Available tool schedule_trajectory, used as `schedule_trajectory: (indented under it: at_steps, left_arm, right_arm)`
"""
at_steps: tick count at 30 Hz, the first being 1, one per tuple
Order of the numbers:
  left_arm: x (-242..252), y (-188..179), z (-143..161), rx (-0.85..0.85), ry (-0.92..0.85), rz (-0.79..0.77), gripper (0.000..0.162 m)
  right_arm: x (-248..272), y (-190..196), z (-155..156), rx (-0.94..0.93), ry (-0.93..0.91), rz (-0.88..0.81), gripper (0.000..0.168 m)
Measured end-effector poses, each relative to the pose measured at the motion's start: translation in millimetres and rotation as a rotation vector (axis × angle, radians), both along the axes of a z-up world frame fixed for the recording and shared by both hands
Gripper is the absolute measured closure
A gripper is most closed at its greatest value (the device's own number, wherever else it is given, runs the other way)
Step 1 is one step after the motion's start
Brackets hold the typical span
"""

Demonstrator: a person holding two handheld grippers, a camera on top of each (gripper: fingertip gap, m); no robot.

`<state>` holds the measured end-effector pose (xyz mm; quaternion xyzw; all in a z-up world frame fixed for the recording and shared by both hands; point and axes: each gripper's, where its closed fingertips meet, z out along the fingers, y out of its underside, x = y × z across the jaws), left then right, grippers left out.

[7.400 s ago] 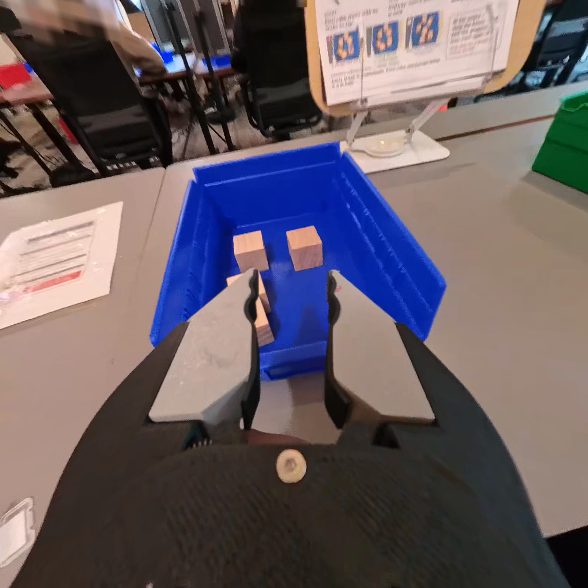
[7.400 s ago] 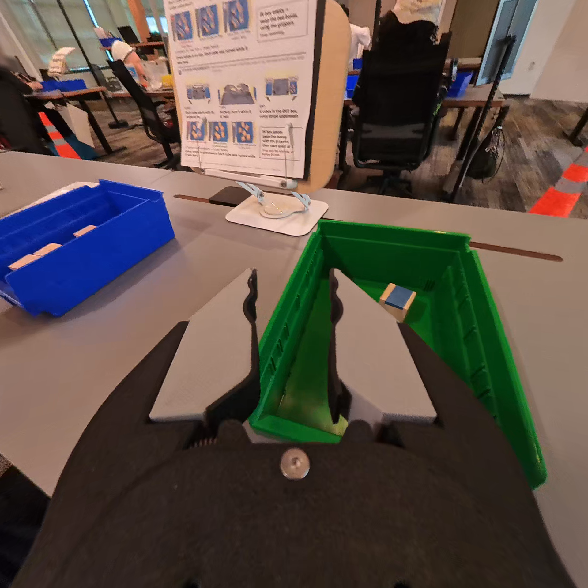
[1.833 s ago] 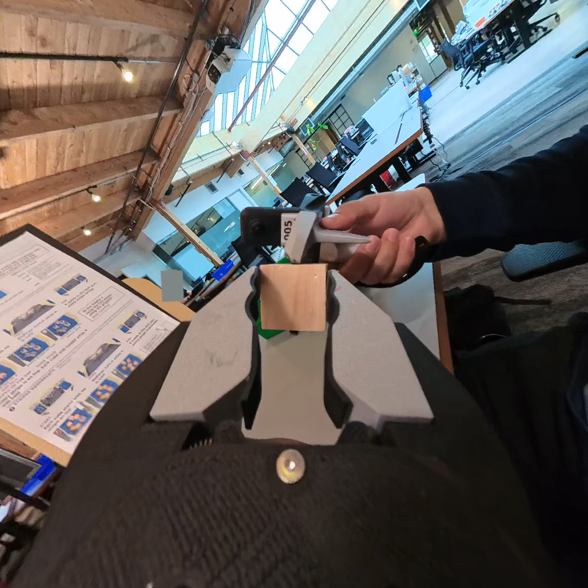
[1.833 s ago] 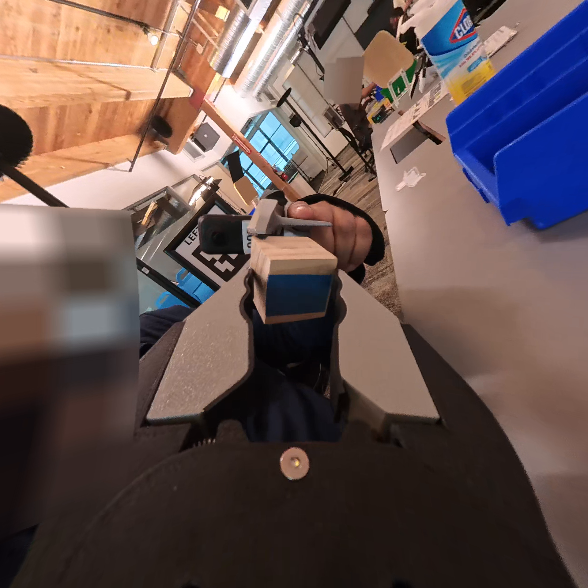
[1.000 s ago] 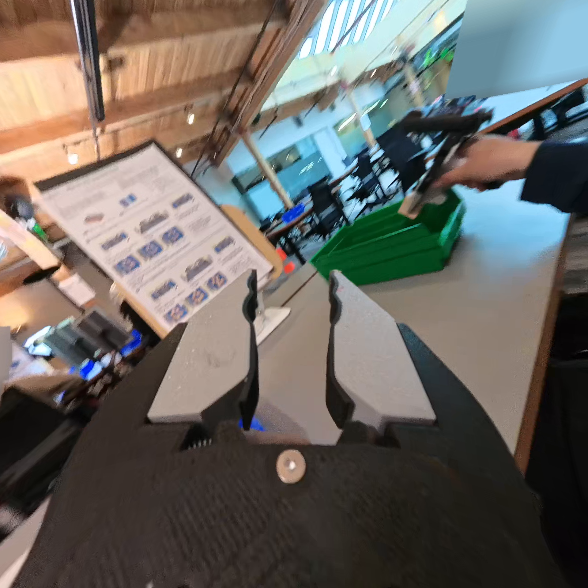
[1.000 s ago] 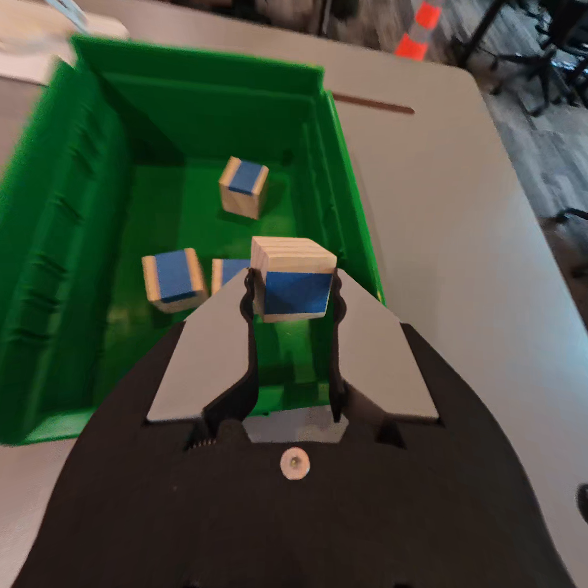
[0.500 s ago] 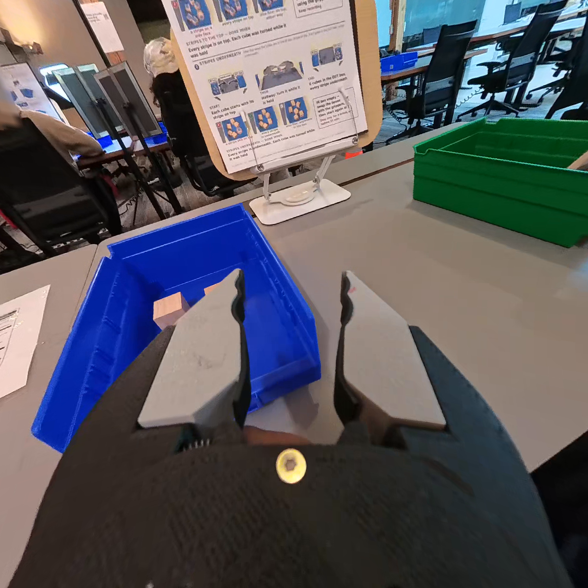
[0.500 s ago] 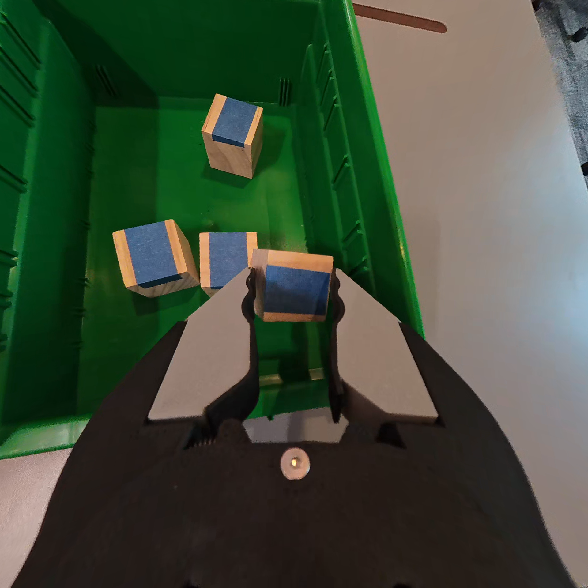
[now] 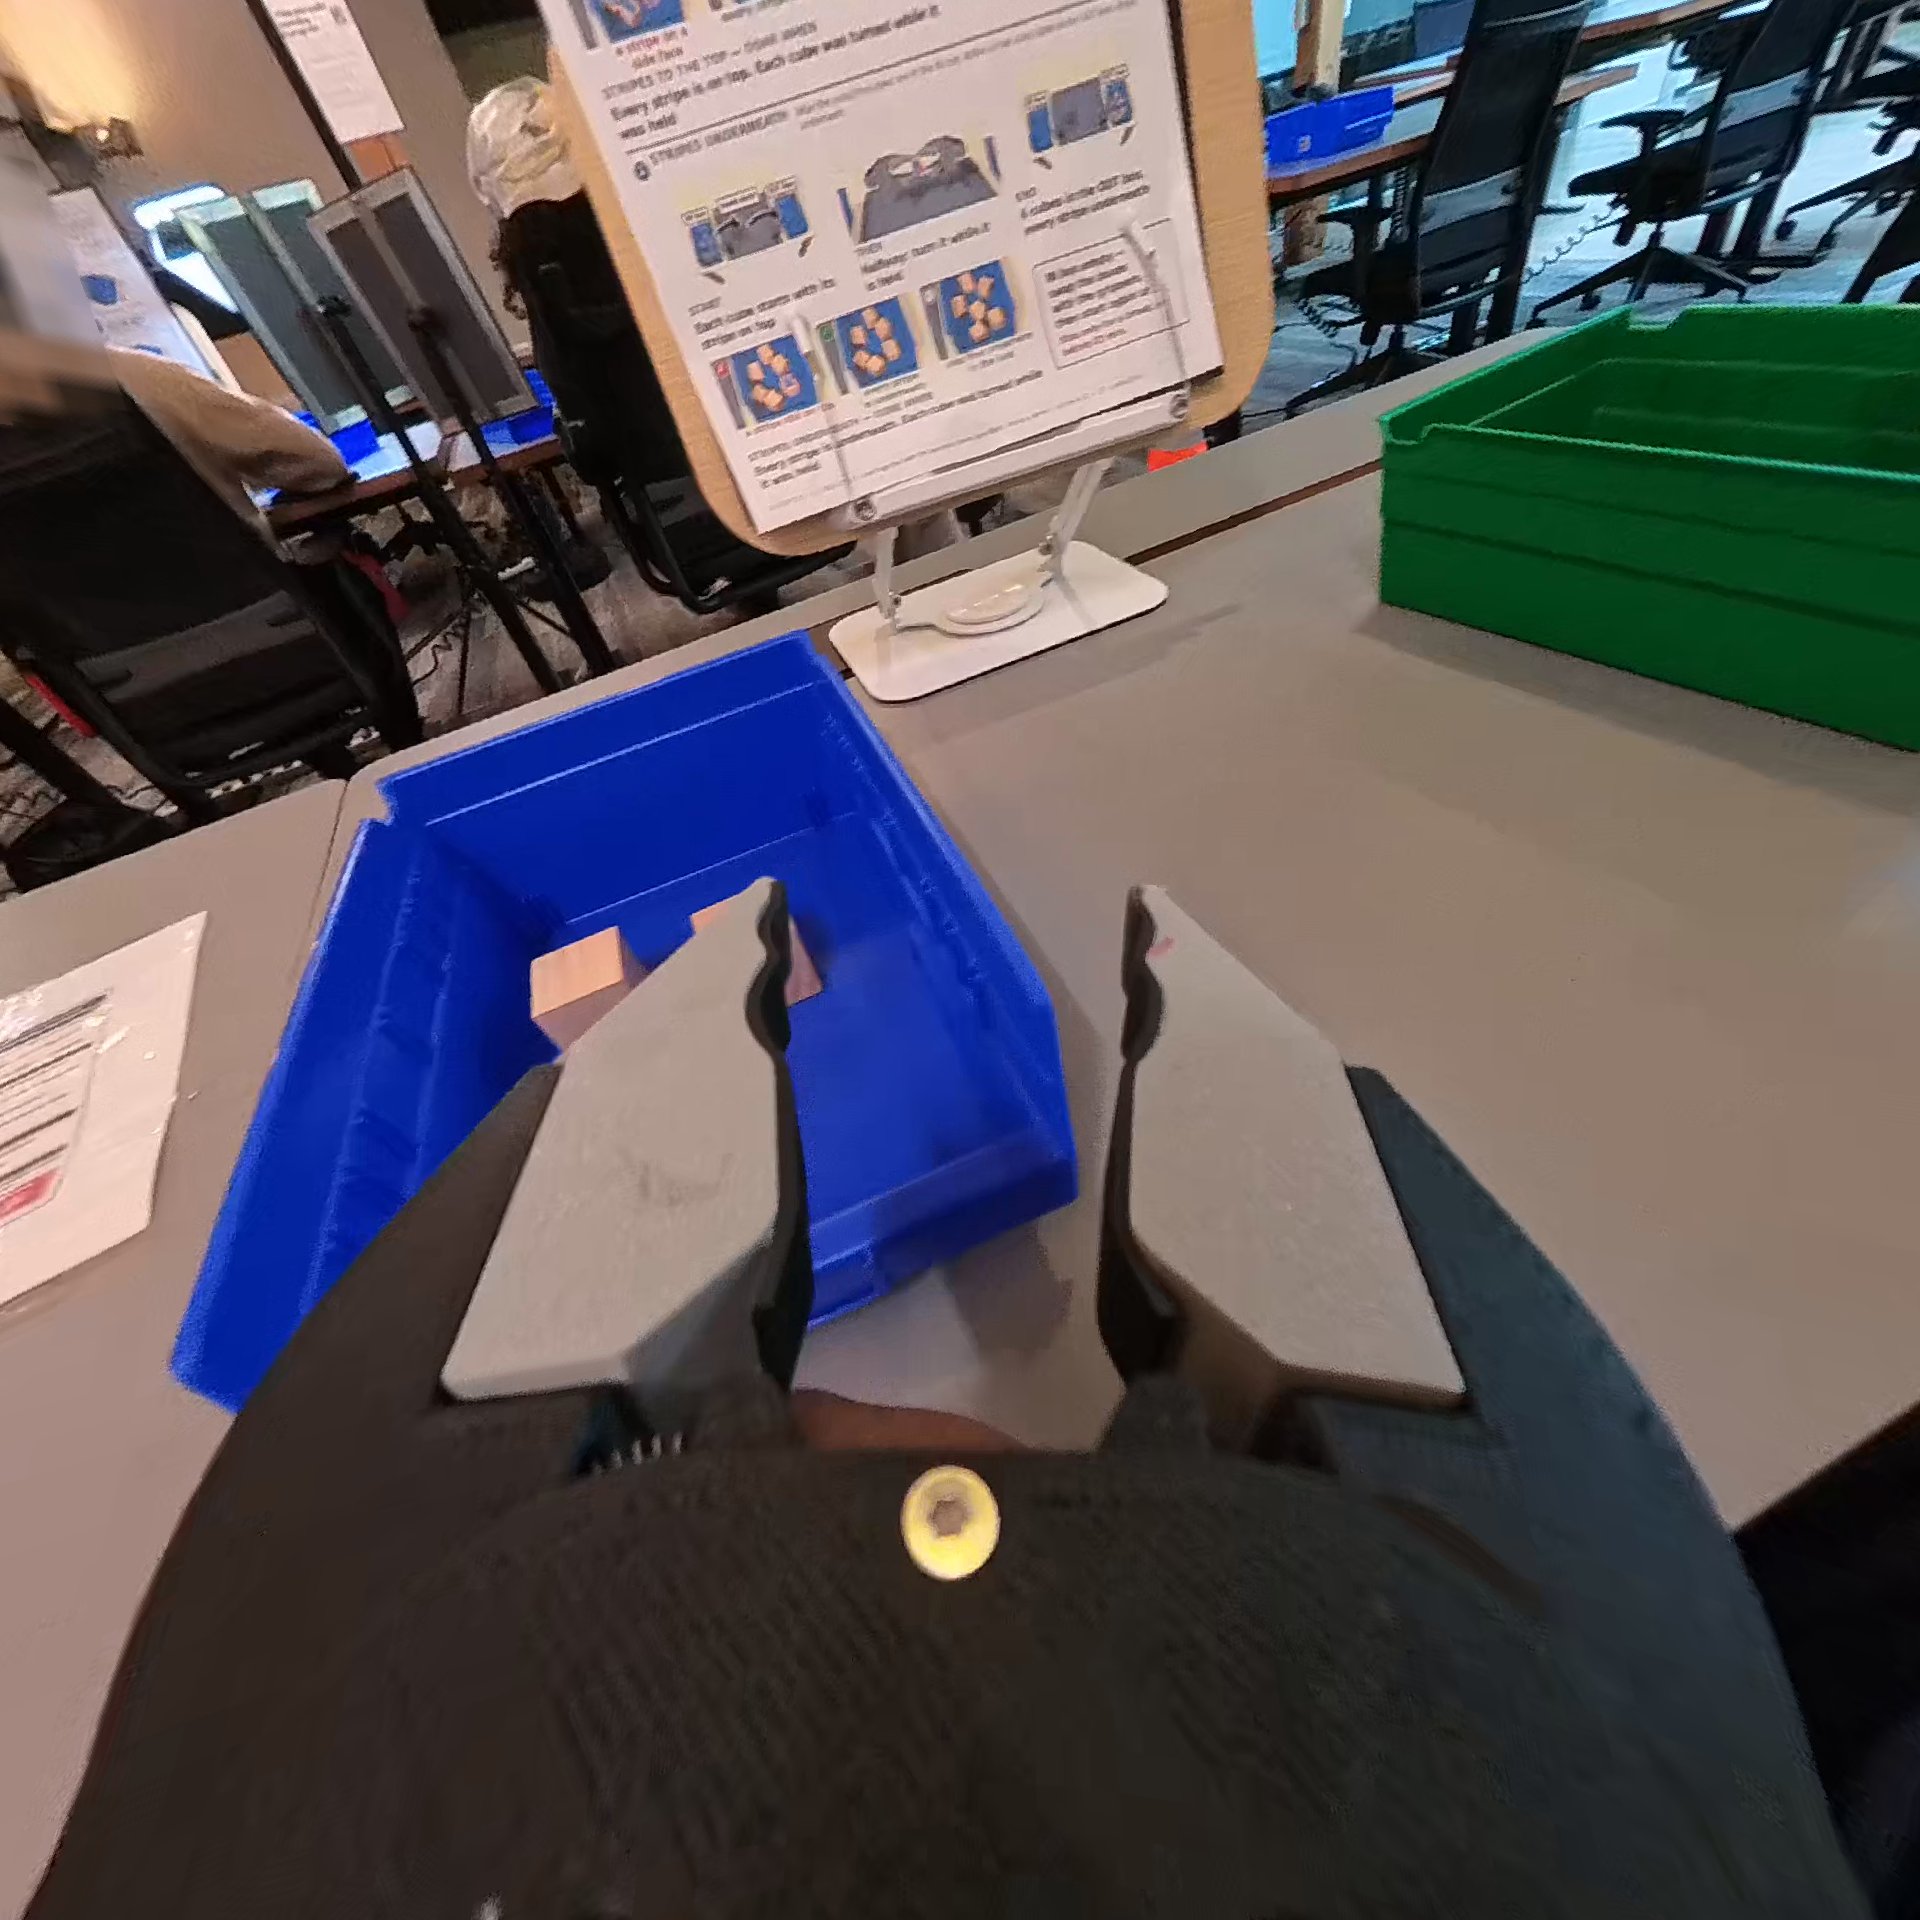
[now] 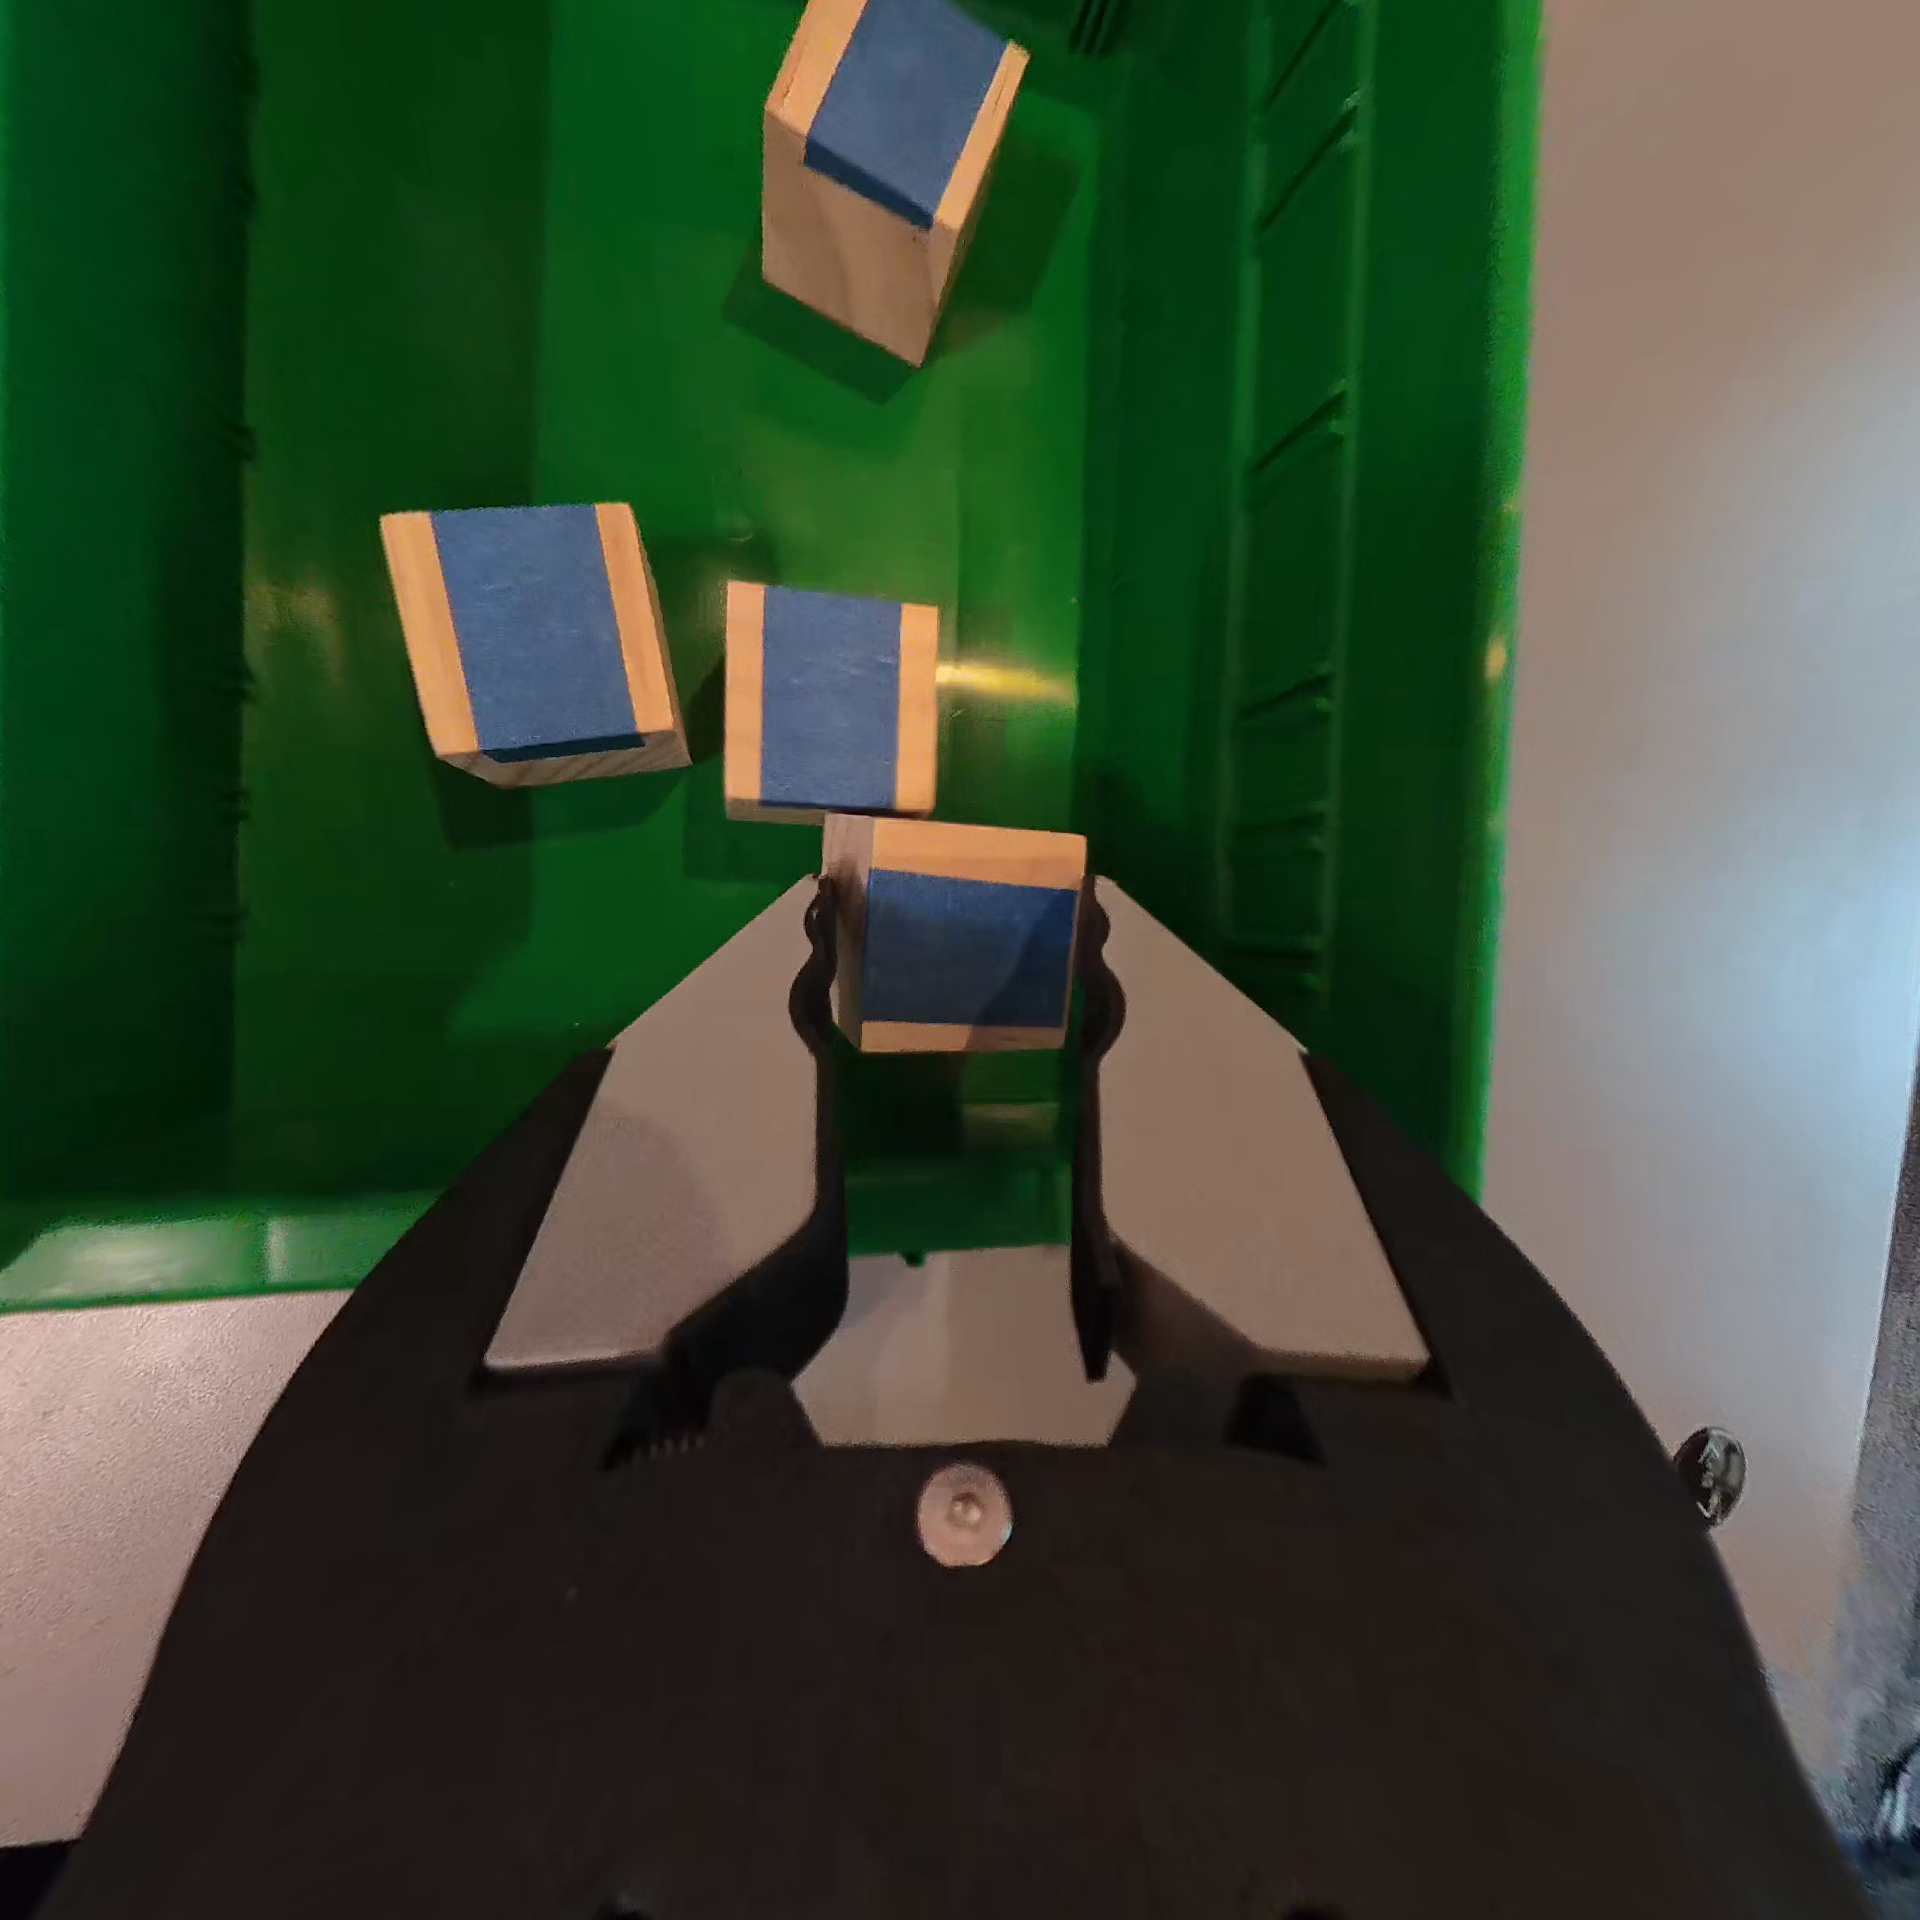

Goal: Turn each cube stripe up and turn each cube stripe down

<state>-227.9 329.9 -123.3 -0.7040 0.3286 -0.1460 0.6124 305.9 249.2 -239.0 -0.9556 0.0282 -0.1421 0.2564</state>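
Cube clamped above the green bin, other tongs spread over the blue one.
Right gripper [image 10: 956,935] pinches a wooden cube [image 10: 961,940], blue stripe facing the camera, over the green bin [image 10: 125,623]; beyond it three cubes [image 10: 831,701] lie on the bin floor stripe up. Left gripper [image 9: 951,961] hangs with jaws wide apart and nothing between them, over the near edge of the blue bin [image 9: 343,1091], where two plain-topped cubes [image 9: 577,982] sit partly hidden behind its finger; farther back stands an instruction board [image 9: 914,260].

The left gripper [image 9: 951,961], jaws apart and empty, hovers over a blue bin [image 9: 935,1049] holding plain-faced wooden cubes [image 9: 577,982] at ten o'clock.
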Motion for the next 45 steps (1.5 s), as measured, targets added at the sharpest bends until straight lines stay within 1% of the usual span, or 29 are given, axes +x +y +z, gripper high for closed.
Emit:
schedule_trajectory:
  at_steps: [2, 6, 9, 12, 17, 21, 25, 29, 32, 34, 35, 36, 37, 38, 40, 43, 45]
  left_arm:
    - [-11.6, 3.3, 2.0, -0.001, -0.002, 0.031, 0.098]
    - [-32.7, 6.1, 13.0, 0.004, -0.064, 0.060, 0.099]
    - [-37.9, 7.2, 16.0, -0.003, -0.092, 0.062, 0.099]
    - [-36.2, 6.2, 14.1, 0.005, -0.067, 0.056, 0.099]
    - [-32.2, 5.6, 12.3, 0.012, -0.049, 0.049, 0.099]
    - [-31.6, 6.9, 8.9, 0.005, -0.033, 0.055, 0.098]
    - [-37.3, 11.6, 5.1, -0.017, -0.039, 0.081, 0.098]
    - [-59.5, 28.5, -4.2, -0.076, -0.089, 0.169, 0.093]
    - [-70.4, 39.5, -4.4, -0.099, -0.153, 0.199, 0.094]
    - [-71.3, 50.0, -4.4, -0.117, -0.174, 0.207, 0.095]
    - [-68.8, 57.3, -5.4, -0.135, -0.173, 0.202, 0.100]
    - [-66.6, 67.5, -7.3, -0.161, -0.165, 0.209, 0.111]
    - [-65.6, 80.6, -10.8, -0.190, -0.143, 0.228, 0.118]
    - [-65.5, 95.5, -15.4, -0.219, -0.111, 0.254, 0.114]
    - [-64.6, 125.1, -28.0, -0.287, -0.035, 0.299, 0.096]
    - [-55.6, 160.5, -52.5, -0.409, 0.059, 0.314, 0.094]
    - [-56.9, 183.2, -69.6, -0.456, 0.131, 0.361, 0.094]
  right_arm:
    - [-1.4, 3.5, -8.1, -0.041, 0.019, 0.004, 0.124]
    - [-0.3, 6.2, -8.9, -0.042, 0.023, 0.011, 0.125]
    - [0.2, 10.9, -9.2, -0.042, -0.011, 0.013, 0.124]
    - [-4.1, 12.9, -10.0, -0.044, -0.004, 0.017, 0.124]
    - [-5.6, 17.7, 7.7, 0.059, 0.018, 0.028, 0.125]
    - [-7.4, 16.8, 34.5, 0.181, 0.045, 0.036, 0.125]
    - [-31.8, 20.2, 82.2, 0.400, 0.107, 0.118, 0.125]
    - [-57.1, 18.5, 129.5, 0.612, 0.136, 0.205, 0.129]
    - [-63.7, 15.4, 144.9, 0.675, 0.110, 0.232, 0.132]
    - [-64.3, 13.8, 148.5, 0.693, 0.100, 0.230, 0.132]
    - [-65.7, 13.4, 148.4, 0.693, 0.106, 0.233, 0.132]
    - [-67.2, 13.4, 147.8, 0.691, 0.113, 0.236, 0.131]
    - [-68.7, 13.4, 146.7, 0.686, 0.117, 0.240, 0.131]
    - [-69.8, 13.5, 145.7, 0.680, 0.114, 0.243, 0.131]
    - [-70.5, 13.4, 144.8, 0.673, 0.094, 0.245, 0.131]
    - [-71.7, 13.6, 143.9, 0.667, 0.080, 0.248, 0.131]
    - [-72.2, 14.4, 143.0, 0.665, 0.078, 0.249, 0.131]
